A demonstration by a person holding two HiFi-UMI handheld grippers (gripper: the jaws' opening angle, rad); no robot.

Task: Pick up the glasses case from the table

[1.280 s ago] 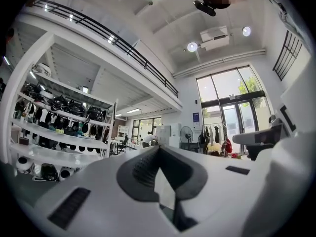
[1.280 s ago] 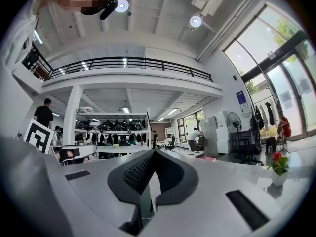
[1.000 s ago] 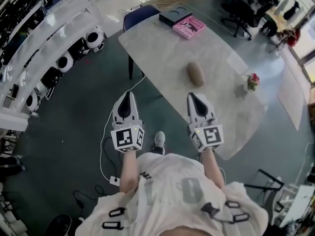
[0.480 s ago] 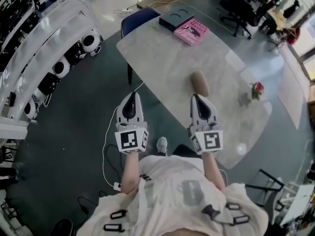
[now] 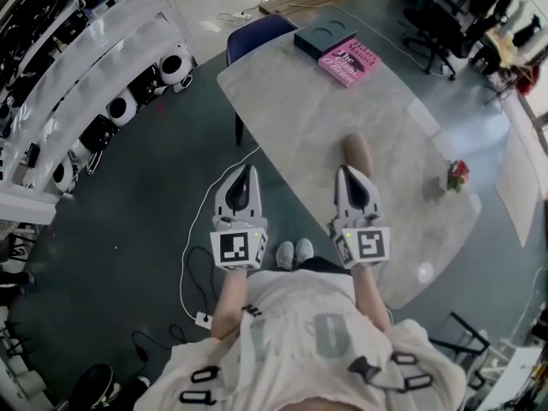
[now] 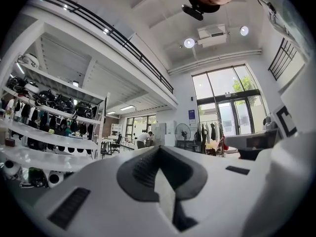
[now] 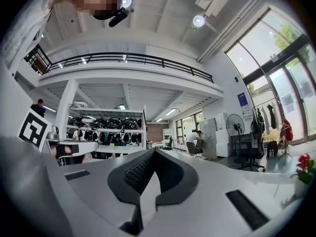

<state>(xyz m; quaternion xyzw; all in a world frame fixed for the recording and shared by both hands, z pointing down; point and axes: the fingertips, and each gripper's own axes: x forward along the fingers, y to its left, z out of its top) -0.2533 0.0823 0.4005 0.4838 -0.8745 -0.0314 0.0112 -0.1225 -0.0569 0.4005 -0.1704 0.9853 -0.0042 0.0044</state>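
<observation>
The glasses case (image 5: 360, 149), a brown oval pouch, lies on the grey marble table (image 5: 300, 110) near its front edge. My right gripper (image 5: 350, 172) is held level over that edge with its tip just short of the case and covering the case's near end; its jaws are shut and empty. My left gripper (image 5: 247, 170) hangs over the green floor left of the table, shut with nothing in it. In the left gripper view the left gripper (image 6: 159, 151) shows its jaws together. The right gripper (image 7: 154, 154) looks the same in its own view, where the case is hidden.
A pink book (image 5: 349, 62) and a dark box (image 5: 322, 40) lie at the table's far end, with a blue chair (image 5: 264, 31) behind. A small flower vase (image 5: 457, 176) stands at the right edge. White shelves (image 5: 86, 84) line the left. A cable (image 5: 190, 268) runs along the floor.
Both grippers have moved forward towards the table. The case now lies right at the right gripper's tip. Both stay shut.
</observation>
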